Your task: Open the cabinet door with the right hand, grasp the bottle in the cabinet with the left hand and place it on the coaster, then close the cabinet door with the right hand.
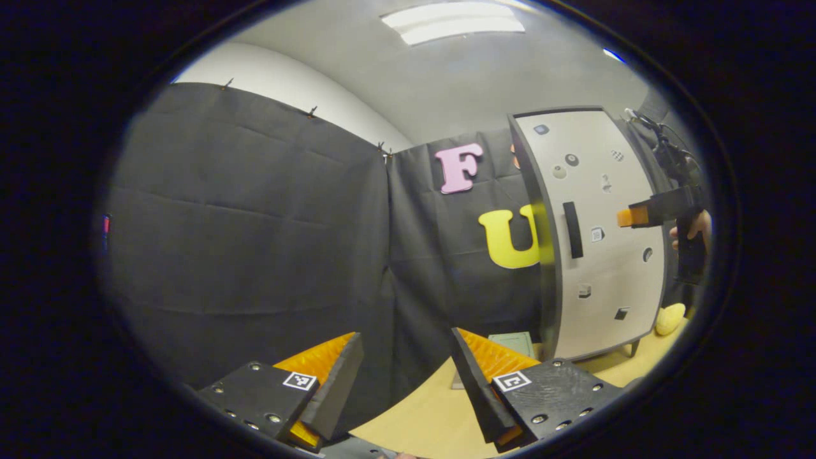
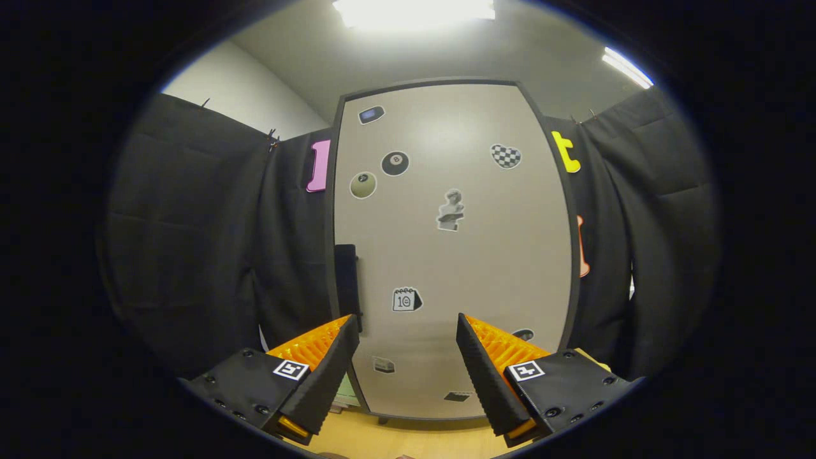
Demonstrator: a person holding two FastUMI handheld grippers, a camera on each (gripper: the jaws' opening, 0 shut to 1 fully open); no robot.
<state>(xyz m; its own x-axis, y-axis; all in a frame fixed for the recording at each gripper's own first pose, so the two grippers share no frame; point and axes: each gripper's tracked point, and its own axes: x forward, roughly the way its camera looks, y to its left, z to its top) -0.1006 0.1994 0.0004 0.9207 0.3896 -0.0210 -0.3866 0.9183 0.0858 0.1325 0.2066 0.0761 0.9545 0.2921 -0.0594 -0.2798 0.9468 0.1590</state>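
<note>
1. Standing on a light wooden tabletop (image 1: 440, 414), the cabinet (image 1: 599, 236) shows its pale door (image 2: 452, 255) closed, framed by a dark edge and dotted with small stickers.
2. In the right gripper view the door faces the camera squarely; a dark vertical handle (image 2: 346, 280) sits on its left edge, about halfway up.
3. The right gripper (image 2: 408, 335) hangs in front of the lower part of the door, its two fingers spread wide with nothing between them; the handle appears just above and beside the left finger, and whether it is touched I cannot tell.
4. In the left gripper view the cabinet stands far off to the right, and the same gripper (image 1: 628, 217) reaches toward the door from the right, level with the handle (image 1: 572, 229), a hand (image 1: 698, 226) behind it.
5. The left gripper (image 1: 408, 347) is held over the near table edge, fingers spread apart and empty, pointing at the black cloth wall (image 1: 255, 236).
6. A greenish square coaster (image 1: 513, 344) lies flat on the table just left of the cabinet's foot, beyond the left gripper's right finger.
7. A yellow rounded object (image 1: 669, 319) rests on the table to the right of the cabinet, low down.
8. The bottle cannot be made out; the door is shut over the cabinet's inside.
</note>
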